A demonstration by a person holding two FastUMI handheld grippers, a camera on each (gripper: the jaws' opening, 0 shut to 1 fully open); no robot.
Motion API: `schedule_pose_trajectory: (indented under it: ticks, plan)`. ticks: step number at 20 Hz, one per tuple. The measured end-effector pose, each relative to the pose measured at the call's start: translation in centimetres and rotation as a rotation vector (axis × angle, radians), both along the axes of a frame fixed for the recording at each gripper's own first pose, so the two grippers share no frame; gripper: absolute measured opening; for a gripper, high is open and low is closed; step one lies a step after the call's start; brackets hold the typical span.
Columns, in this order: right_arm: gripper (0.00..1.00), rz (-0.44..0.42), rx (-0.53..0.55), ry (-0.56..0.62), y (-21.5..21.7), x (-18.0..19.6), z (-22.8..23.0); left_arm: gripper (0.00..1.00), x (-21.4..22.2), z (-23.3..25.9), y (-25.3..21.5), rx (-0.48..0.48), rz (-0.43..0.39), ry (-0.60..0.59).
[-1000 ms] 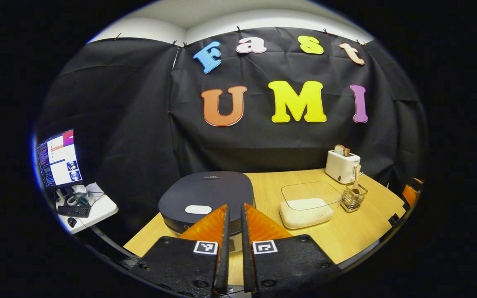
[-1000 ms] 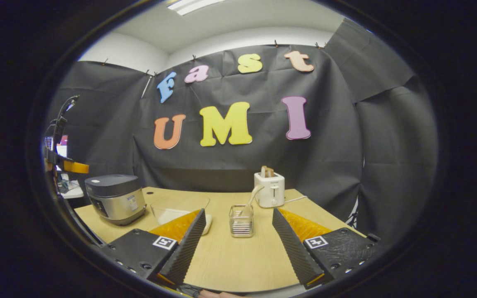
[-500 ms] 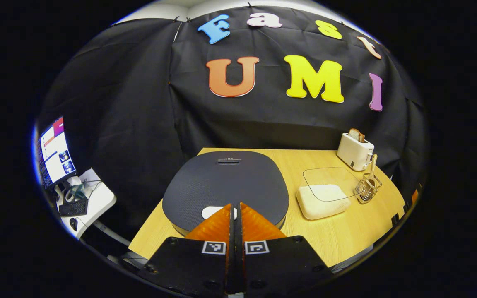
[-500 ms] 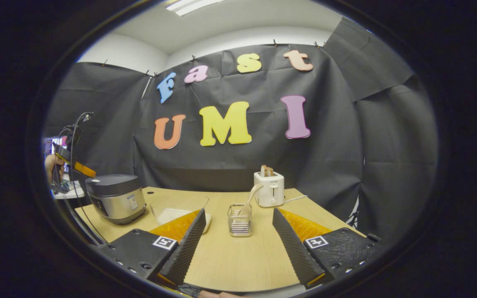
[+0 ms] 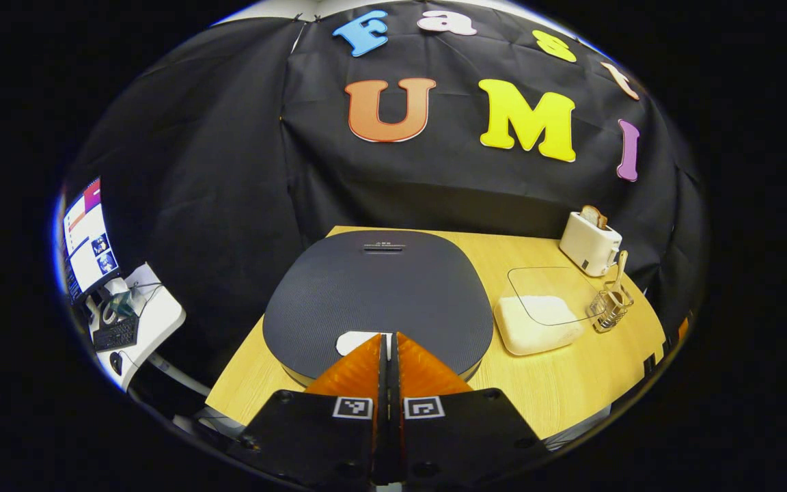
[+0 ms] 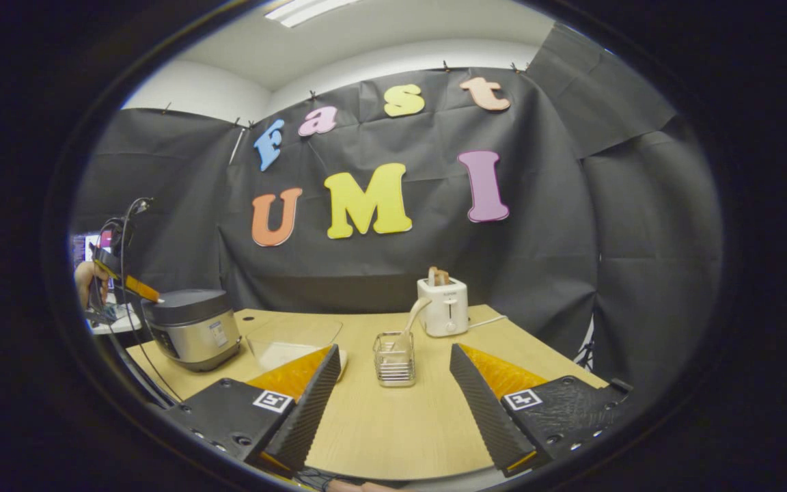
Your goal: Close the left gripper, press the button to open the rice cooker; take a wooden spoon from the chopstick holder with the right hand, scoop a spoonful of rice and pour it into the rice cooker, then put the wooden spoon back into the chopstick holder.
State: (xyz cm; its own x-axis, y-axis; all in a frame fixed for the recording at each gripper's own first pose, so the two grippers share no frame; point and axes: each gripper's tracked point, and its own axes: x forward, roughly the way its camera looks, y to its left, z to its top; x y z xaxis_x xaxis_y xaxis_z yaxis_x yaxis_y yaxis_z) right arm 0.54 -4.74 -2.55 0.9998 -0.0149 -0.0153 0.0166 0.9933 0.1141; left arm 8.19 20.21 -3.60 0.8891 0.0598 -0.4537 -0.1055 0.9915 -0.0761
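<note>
Left gripper [image 5: 387,336]: jaws pressed together with nothing between them, tips over the white button [image 5: 356,342] at the near edge of the rice cooker [image 5: 376,294] lid; contact cannot be told.
Right gripper [image 6: 393,355]: jaws spread wide, holding nothing, above the near edge of the table [image 6: 393,424].
Rice cooker: lid down, at the table's left end.
Chopstick holder [image 6: 394,359]: wire basket near the table's middle, seen between the right gripper's fingers, well beyond them.
Wooden spoon [image 6: 410,318]: standing tilted in the holder.
Rice container [image 5: 537,321]: clear box between cooker and holder.
Toaster [image 6: 443,307]: far edge, behind the holder.
Hand [image 6: 85,280]: holding the left gripper beside the cooker.
</note>
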Motion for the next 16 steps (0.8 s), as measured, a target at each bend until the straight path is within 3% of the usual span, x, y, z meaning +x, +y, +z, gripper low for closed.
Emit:
schedule_pose_trajectory:
  ticks: [3,5,9,10,14,15,16]
  plan:
    - [0.92,0.007,0.005,-0.003,0.2,-0.1,-0.1,0.03,0.4,-0.4,0.4,-0.023,0.007,0.028]
    - [0.96,0.013,0.008,0.0,0.5,-0.2,-0.3,0.03,0.5,-0.2,0.1,0.019,0.015,0.04]
    - [0.92,0.02,-0.005,0.001,0.8,-0.3,-0.2,0.03,0.3,0.3,0.6,0.103,0.043,0.029]
    - [0.96,0.017,-0.009,0.0,0.7,-0.4,-0.3,0.03,0.4,0.6,0.7,0.108,0.044,0.008]
    - [0.92,0.019,-0.019,0.016,0.7,-0.2,-1.0,0.03,0.4,3.9,1.1,0.106,0.095,-0.105]
    - [0.96,0.017,-0.02,0.019,0.7,-0.2,-1.0,0.09,0.2,5.1,1.0,0.104,0.107,-0.136]
    - [0.92,0.014,-0.02,0.023,0.6,-0.1,-1.1,0.03,-0.1,6.2,0.9,0.098,0.114,-0.172]
